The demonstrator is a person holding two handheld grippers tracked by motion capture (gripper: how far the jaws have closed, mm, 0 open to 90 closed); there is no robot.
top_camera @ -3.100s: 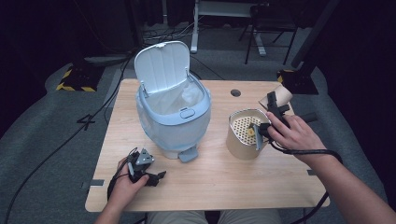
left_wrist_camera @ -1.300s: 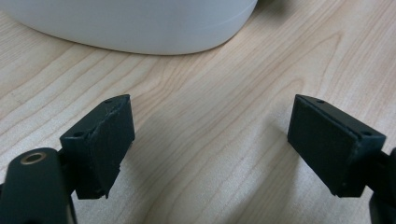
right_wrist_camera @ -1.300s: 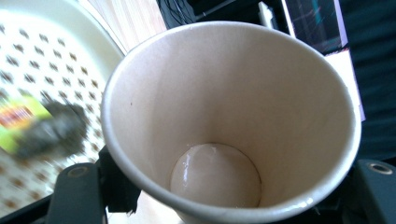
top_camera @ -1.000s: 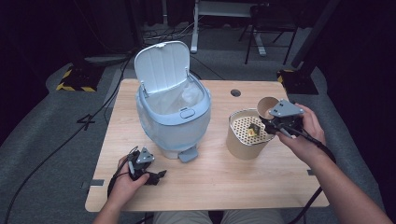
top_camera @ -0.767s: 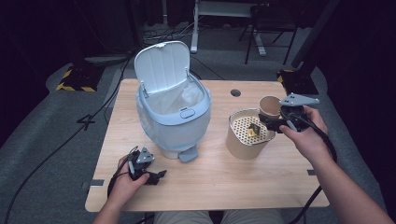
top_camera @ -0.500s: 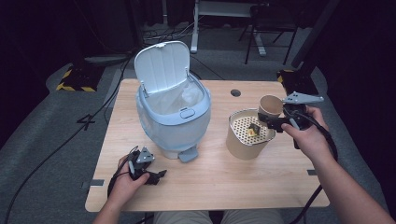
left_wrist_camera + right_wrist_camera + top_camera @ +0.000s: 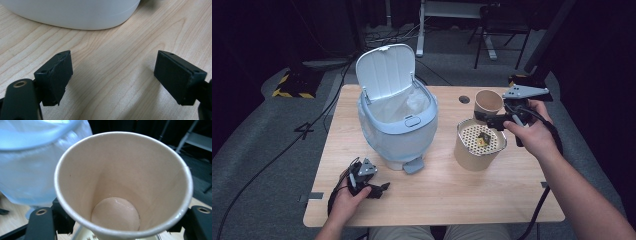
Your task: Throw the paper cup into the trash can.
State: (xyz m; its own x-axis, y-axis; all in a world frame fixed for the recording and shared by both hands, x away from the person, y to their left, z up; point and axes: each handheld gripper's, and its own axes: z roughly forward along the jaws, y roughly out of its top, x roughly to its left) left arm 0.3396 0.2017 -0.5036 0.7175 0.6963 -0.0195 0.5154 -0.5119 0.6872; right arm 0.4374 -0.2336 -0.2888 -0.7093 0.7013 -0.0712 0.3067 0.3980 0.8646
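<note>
On the left, the left gripper (image 7: 368,183) rests low on the worktop (image 7: 442,200), its jaws wide apart with bare wood between them; the curved pale base of the bin (image 7: 75,15) sits just beyond their tips.

Further right stands the light-blue bin (image 7: 397,127) with its lid (image 7: 387,72) propped upright and a clear liner (image 7: 404,105) showing inside, so the mouth is open and ready to receive something.

Right of the bin is a tan round container (image 7: 478,145) with a perforated insert; a small dark scrap (image 7: 484,139) lies on that insert.

On the far right, the right gripper (image 7: 492,119) has its jaws clamped on the paper cup (image 7: 488,101), one jaw on each side of the cup wall just under the rim. The cup is off the worktop, above the far rim of the tan container, roughly upright. In the right gripper view the cup (image 7: 122,185) looks empty but for a wet sheen at its bottom.

As a judgement: the pickup is done; carrying the cup leftward over the open bin and letting go remain. The scrap in the container may also be left to clear.
</note>
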